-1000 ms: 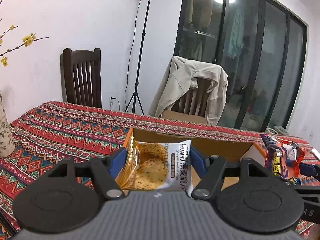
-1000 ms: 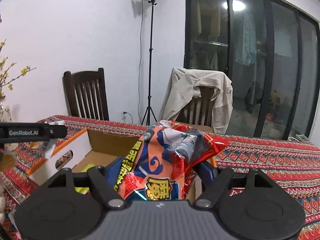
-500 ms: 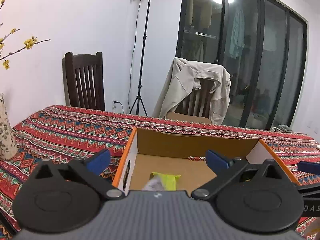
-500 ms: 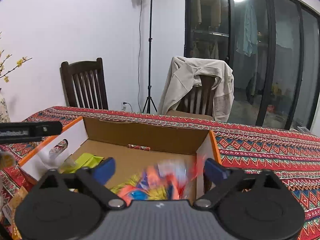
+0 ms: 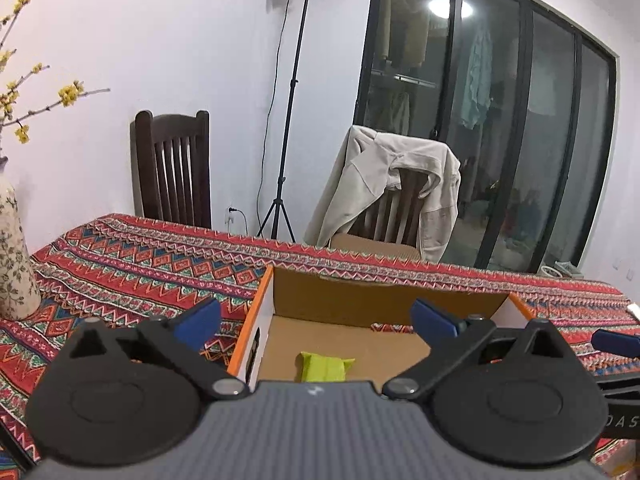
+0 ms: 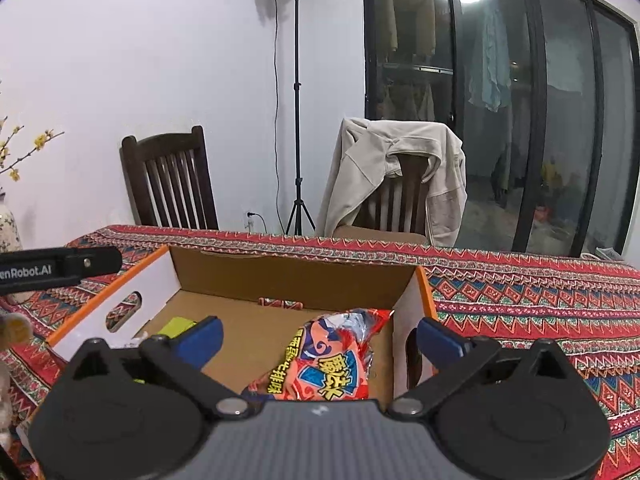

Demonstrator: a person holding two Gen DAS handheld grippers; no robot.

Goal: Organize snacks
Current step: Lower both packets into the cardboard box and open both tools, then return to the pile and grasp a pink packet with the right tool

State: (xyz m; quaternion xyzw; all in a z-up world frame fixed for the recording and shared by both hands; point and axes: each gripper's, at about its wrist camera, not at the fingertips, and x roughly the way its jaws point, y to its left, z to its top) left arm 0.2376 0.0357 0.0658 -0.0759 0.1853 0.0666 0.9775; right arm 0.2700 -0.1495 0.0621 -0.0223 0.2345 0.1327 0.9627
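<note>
Fingers spread wide hide red snack bag's bottom (box).

Cardboard box sat on tablecloth. Inside: snack bag at right, flat packet at left. Vase far left on table; two chairs behind, jacket over right one.

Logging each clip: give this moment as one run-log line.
left gripper: open, empty | right gripper: open, empty | red snack bag, green packet: in cardboard box
</note>
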